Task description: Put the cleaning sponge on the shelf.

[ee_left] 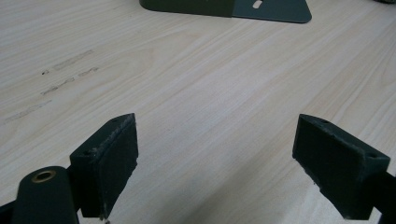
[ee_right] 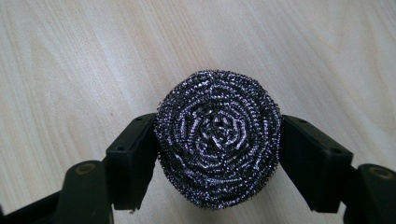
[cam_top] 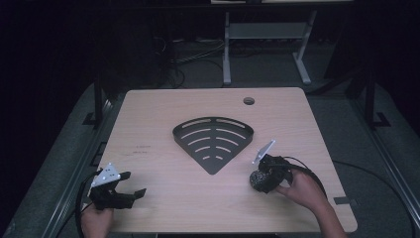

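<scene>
A round steel-wool scourer sits squeezed between the two black jaws of my right gripper, which is shut on it just above the wooden table. In the high view that gripper is at the front right with the scourer dark at its tip. A black fan-shaped slotted rack lies flat in the table's middle. My left gripper rests at the front left, open, nothing between its fingers. The rack's corner lies far ahead of it.
The light wooden table has a round cable hole near its far right corner. Faint marks stain the wood left of the rack. A grey metal frame stands on the dark floor beyond the table.
</scene>
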`<state>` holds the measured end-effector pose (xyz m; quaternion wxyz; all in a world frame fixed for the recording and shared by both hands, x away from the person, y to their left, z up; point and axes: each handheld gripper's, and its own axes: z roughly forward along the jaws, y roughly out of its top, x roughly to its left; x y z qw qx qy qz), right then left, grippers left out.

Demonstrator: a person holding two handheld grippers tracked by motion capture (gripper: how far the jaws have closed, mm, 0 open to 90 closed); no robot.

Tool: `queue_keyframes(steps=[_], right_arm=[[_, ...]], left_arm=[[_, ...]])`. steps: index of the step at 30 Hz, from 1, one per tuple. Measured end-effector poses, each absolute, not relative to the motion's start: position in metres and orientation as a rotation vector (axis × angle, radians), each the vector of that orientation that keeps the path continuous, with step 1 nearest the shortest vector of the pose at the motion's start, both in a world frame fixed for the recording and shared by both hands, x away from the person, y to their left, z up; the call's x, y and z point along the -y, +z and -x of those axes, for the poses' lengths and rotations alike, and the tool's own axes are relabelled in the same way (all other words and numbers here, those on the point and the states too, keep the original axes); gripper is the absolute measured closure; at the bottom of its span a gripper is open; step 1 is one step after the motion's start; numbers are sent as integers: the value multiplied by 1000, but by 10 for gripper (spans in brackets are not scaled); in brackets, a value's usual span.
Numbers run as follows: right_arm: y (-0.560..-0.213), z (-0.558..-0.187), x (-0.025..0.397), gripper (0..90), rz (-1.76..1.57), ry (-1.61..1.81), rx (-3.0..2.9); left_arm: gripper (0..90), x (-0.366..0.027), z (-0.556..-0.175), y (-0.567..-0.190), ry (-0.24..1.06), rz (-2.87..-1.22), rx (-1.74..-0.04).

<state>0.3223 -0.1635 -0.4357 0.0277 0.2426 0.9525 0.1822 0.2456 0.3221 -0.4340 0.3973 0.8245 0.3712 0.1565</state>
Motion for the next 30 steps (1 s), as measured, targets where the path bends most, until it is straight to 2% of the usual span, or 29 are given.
queue_keyframes(steps=[12, 30], right_arm=[[-429, -324, 156, 345, -704, 524, -2957], [-410, -331, 129, 356, -591, 518, -2985]], left_arm=[[137, -325, -246, -434, 399, -2080, -954], [137, -326, -246, -435, 399, -2077, -959]])
